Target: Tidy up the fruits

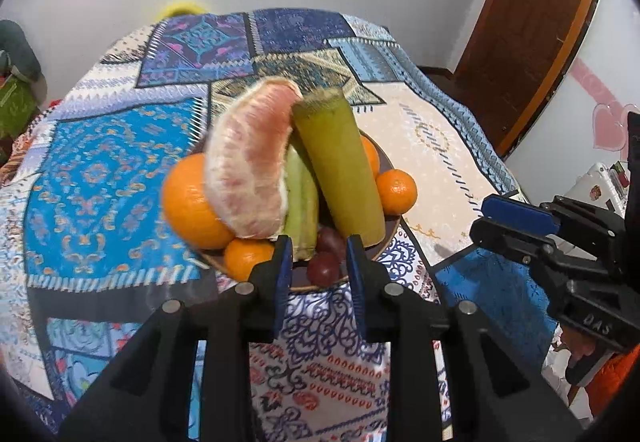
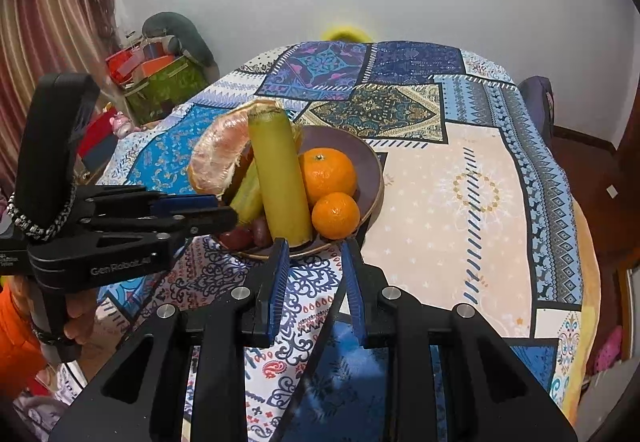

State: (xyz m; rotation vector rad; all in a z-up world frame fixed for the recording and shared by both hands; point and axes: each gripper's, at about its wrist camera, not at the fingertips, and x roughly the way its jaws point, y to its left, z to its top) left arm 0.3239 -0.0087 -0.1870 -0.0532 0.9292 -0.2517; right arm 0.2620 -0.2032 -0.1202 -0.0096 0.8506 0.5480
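Observation:
A brown plate [image 1: 386, 240] on the patterned tablecloth holds a peeled pomelo segment [image 1: 248, 162], a thick green cane stalk [image 1: 340, 170], green fruit slices [image 1: 302, 198], a large orange [image 1: 188, 202], small oranges [image 1: 396, 190] and dark red grapes [image 1: 324, 266]. My left gripper [image 1: 318, 242] hangs just before the plate's near rim, above the grapes, its pads slightly apart and nothing between them. My right gripper [image 2: 314, 244] stands at the plate's [image 2: 370, 162] near edge, below the stalk [image 2: 280, 178] and two oranges [image 2: 335, 215], pads slightly apart and empty.
The table is covered with a blue, cream and patchwork cloth [image 2: 460, 202]. The left gripper [image 2: 224, 212] reaches in from the left in the right wrist view, over the grapes [image 2: 240, 236]. Boxes and bags [image 2: 160, 82] are piled by the curtain; a wooden door [image 1: 532, 34] stands at the right.

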